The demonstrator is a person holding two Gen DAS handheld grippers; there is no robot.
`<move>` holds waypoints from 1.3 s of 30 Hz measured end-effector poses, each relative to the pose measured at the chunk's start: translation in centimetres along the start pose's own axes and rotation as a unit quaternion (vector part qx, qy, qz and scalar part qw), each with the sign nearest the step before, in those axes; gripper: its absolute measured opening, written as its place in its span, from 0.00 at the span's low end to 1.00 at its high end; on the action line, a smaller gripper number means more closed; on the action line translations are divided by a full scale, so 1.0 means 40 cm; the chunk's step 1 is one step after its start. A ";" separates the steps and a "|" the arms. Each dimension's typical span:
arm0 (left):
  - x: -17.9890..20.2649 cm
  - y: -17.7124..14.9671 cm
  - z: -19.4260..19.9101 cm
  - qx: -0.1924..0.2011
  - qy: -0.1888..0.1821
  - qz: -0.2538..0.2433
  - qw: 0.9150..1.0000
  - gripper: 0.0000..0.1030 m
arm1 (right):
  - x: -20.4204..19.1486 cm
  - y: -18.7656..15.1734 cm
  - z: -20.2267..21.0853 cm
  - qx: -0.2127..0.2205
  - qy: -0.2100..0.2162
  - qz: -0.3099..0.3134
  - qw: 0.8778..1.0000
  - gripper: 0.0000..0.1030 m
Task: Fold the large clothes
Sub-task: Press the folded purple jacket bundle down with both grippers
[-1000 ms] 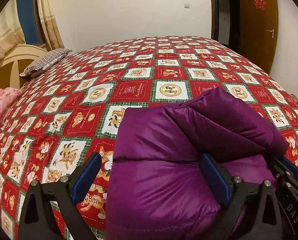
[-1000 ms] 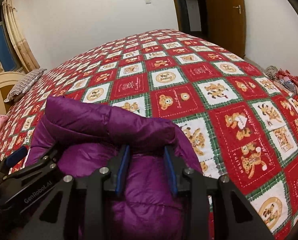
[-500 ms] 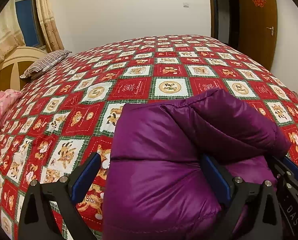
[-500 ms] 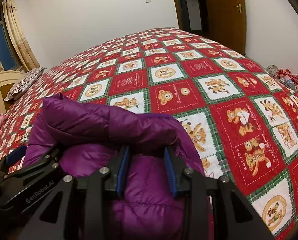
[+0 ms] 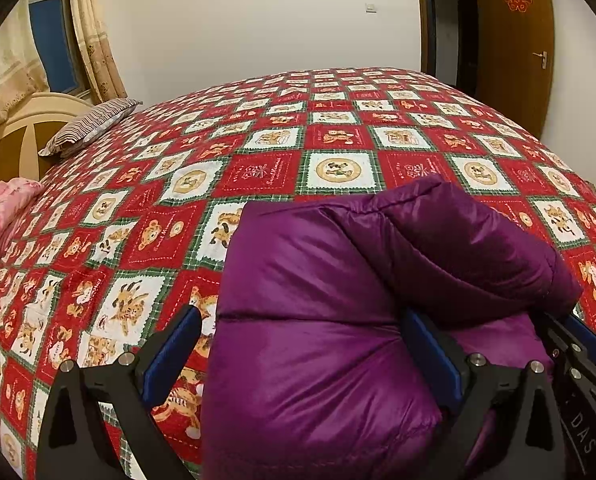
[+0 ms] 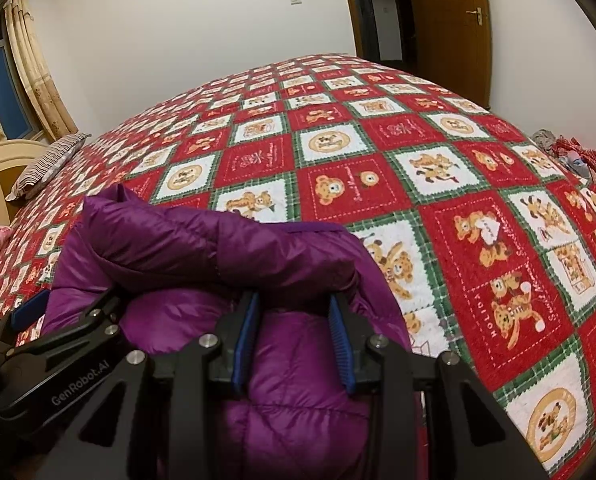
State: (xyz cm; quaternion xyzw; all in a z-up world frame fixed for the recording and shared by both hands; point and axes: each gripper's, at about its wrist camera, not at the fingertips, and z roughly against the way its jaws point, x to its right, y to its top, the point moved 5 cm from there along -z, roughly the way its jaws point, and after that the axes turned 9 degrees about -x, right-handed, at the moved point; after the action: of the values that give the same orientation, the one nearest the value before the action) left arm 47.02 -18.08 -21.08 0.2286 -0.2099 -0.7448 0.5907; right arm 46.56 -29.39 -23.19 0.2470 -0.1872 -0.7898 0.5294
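Note:
A purple puffer jacket point(image 5: 337, 320) lies bunched and folded on the near part of the bed, also in the right wrist view point(image 6: 226, 256). My left gripper point(image 5: 301, 344) is wide open, its jaws on either side of the jacket's left padded block. My right gripper point(image 6: 294, 320) has its jaws partly closed around a fold of the jacket's near right part. A rolled sleeve or collar lies across the top of the pile. The left gripper body point(image 6: 58, 344) shows at the left of the right wrist view.
The bed has a red, white and green bear-patterned quilt point(image 5: 337, 140). A striped pillow point(image 5: 90, 128) and a cream headboard point(image 5: 26, 128) are at far left, pink bedding point(image 5: 2, 216) below them. A brown door point(image 6: 449, 12) is at far right, clothes on the floor point(image 6: 569, 152).
Both grippers and the jacket have shifted slightly forward over the bed. The jaw widths look the same.

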 end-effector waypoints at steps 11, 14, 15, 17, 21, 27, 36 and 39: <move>-0.001 -0.002 -0.003 0.001 0.004 -0.002 1.000 0.98 | 0.001 -0.005 -0.006 -0.002 -0.003 0.001 1.000 0.37; -0.004 -0.005 -0.005 0.002 0.006 -0.003 1.000 0.98 | 0.001 -0.006 -0.006 -0.002 -0.006 0.003 1.000 0.37; -0.004 -0.005 -0.006 0.003 0.007 -0.003 1.000 0.98 | 0.001 -0.006 -0.006 -0.003 -0.007 0.003 1.000 0.37; -0.007 -0.006 -0.007 0.003 0.009 -0.004 1.000 0.98 | 0.002 -0.006 -0.007 -0.003 -0.008 0.004 1.000 0.37; -0.003 -0.007 -0.007 0.004 0.010 -0.004 1.000 0.98 | 0.000 -0.004 -0.007 -0.002 -0.008 0.004 1.000 0.38; 0.000 -0.007 -0.005 0.006 0.015 -0.005 1.000 0.99 | -0.001 -0.004 -0.008 -0.002 -0.010 0.005 1.000 0.38; 0.005 -0.009 -0.015 0.000 0.022 -0.010 1.000 0.99 | -0.003 -0.004 -0.014 -0.006 -0.017 0.008 1.000 0.38; 0.005 -0.010 -0.016 -0.001 0.023 -0.011 1.000 0.99 | -0.005 -0.005 -0.015 -0.007 -0.022 0.011 1.000 0.38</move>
State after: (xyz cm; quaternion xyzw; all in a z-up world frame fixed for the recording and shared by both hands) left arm 47.05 -18.24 -21.86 0.2474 -0.1930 -0.7458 0.5877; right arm 46.82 -29.15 -23.74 0.2243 -0.1958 -0.7904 0.5353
